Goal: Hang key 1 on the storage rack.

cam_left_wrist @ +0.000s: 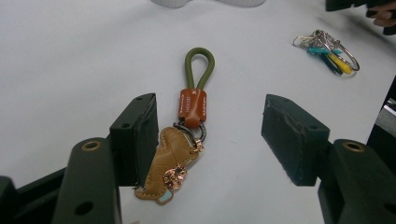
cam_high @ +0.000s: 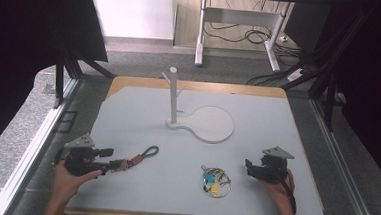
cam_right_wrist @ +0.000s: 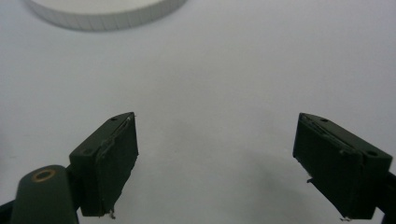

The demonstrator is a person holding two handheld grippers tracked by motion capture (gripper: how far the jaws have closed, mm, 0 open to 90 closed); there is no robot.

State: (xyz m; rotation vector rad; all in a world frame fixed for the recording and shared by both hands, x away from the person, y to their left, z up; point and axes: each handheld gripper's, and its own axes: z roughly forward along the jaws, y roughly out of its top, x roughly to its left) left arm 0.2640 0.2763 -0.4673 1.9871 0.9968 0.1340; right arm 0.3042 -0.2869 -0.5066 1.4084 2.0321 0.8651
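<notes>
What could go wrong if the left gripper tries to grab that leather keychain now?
1. The keychain lies flat on the table and close against one side of the open left gripper, not centred, so closing might nudge it aside instead of pinching it.
2. Its green loop and dangling charm are loose, so they could swing or snag when lifted toward the peg stand.
3. The key ring lies near the open right gripper; a careless sweep could scatter it.

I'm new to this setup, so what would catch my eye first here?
A white peg stand rises from its round base at the table's far middle. Nearer, a leather keychain with a green loop lies between the open left gripper's jaws, and a key ring with coloured tags lies left of the right gripper.
</notes>
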